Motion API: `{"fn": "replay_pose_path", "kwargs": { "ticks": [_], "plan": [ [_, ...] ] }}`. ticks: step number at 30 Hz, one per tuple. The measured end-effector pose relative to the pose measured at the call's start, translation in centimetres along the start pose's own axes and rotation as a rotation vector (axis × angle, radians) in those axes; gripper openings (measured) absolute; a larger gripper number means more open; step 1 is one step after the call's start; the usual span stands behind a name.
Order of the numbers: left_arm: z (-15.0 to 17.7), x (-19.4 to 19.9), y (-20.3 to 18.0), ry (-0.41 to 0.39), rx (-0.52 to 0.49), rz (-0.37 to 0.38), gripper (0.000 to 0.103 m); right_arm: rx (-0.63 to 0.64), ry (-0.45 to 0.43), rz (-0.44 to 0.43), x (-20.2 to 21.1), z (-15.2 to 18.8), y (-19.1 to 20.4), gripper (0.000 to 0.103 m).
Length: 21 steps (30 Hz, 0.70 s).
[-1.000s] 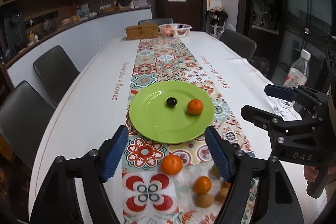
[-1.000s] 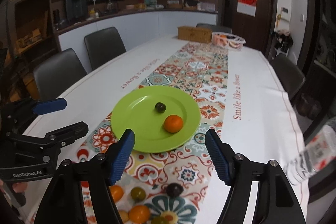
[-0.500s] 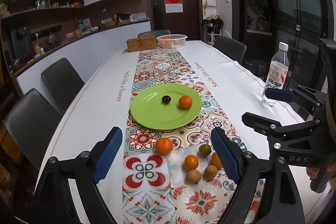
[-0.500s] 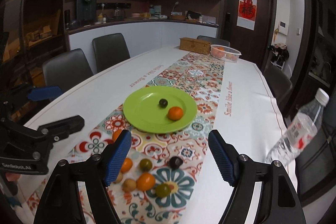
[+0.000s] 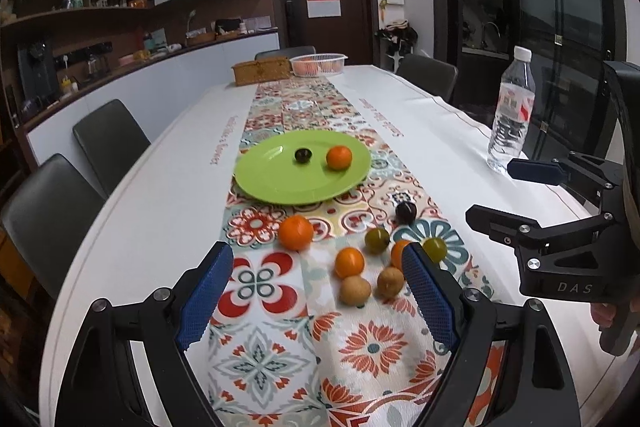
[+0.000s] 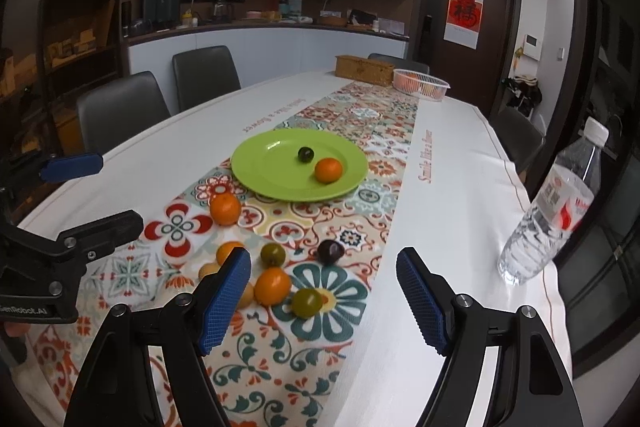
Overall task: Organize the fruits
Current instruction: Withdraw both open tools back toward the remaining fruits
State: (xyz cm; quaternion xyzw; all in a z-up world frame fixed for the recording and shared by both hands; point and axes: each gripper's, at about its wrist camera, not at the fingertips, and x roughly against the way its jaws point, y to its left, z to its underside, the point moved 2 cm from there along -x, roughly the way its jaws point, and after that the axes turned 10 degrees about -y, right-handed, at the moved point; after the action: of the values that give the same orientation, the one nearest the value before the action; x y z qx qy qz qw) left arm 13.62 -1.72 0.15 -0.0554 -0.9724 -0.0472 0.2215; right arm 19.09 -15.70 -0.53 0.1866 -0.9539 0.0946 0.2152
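Observation:
A green plate (image 5: 276,183) (image 6: 264,171) on the patterned runner holds an orange (image 5: 339,157) (image 6: 328,170) and a dark plum (image 5: 303,155) (image 6: 305,154). Nearer me, loose fruit lies on the runner: a large orange (image 5: 295,232) (image 6: 225,209), smaller oranges (image 5: 349,262) (image 6: 273,285), green fruits (image 5: 377,239) (image 6: 306,303), a dark plum (image 5: 406,212) (image 6: 330,251) and brown fruits (image 5: 355,290). My left gripper (image 5: 318,299) is open and empty, above the table short of the loose fruit. My right gripper (image 6: 324,301) is open and empty, over the fruit cluster's near side.
A water bottle (image 5: 512,115) (image 6: 552,215) stands near the table's right edge. A wicker box (image 5: 261,70) and a white basket of fruit (image 5: 318,63) sit at the far end. Dark chairs (image 5: 108,143) line both sides.
Both grippers have pulled back and risen from the plate, so the loose fruit and the water bottle now show in full. Both stay open and empty.

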Motion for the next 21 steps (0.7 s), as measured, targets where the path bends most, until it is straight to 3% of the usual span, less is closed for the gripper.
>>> {"fn": "replay_pose_path", "kwargs": {
  "ticks": [8,21],
  "plan": [
    [2.1,-1.8,-0.8,0.035,-0.046,0.026,0.085,0.022,0.047,0.0,-1.2,2.2,0.4,0.076],
    [4.8,-5.1,-1.5,0.138,-0.098,0.116,0.06,0.042,0.14,-0.025,-3.9,4.9,0.8,0.071]
  ]
}}
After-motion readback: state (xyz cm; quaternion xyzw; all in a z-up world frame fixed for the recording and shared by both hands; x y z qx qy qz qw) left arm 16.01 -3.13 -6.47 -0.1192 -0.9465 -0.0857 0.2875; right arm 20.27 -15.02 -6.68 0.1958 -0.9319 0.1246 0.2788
